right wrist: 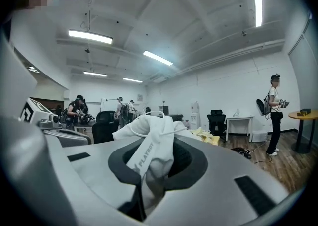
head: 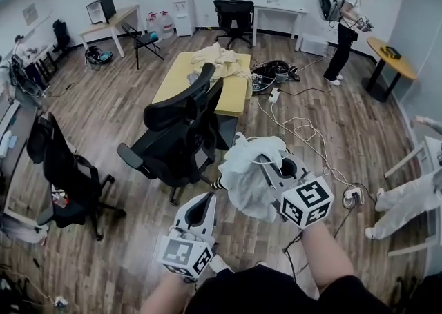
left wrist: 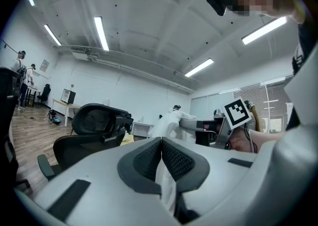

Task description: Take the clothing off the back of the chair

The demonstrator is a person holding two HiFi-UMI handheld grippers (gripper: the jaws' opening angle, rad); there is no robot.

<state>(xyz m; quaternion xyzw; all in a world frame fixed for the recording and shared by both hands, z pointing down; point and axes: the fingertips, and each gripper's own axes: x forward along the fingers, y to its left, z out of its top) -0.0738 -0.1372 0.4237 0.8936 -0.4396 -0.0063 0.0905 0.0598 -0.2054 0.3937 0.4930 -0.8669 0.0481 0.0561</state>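
A white garment (head: 247, 176) hangs bunched in the air just right of the black office chair (head: 181, 132), clear of its backrest. My right gripper (head: 264, 165) is shut on the garment's upper part, and a white label and drawcord lie over the jaws in the right gripper view (right wrist: 151, 146). My left gripper (head: 206, 200) sits lower and to the left with its jaws together. In the left gripper view (left wrist: 161, 144) a strip of the white cloth (left wrist: 167, 186) runs down between the pads. The chair (left wrist: 92, 126) stands ahead on the left there.
A yellow table (head: 235, 92) behind the chair carries a pile of cream clothing (head: 219, 58). A second black chair (head: 69, 171) stands at the left. Cables (head: 304, 133) trail over the wood floor. One person (head: 345, 30) stands far right, another in white (head: 409, 201) at the right edge.
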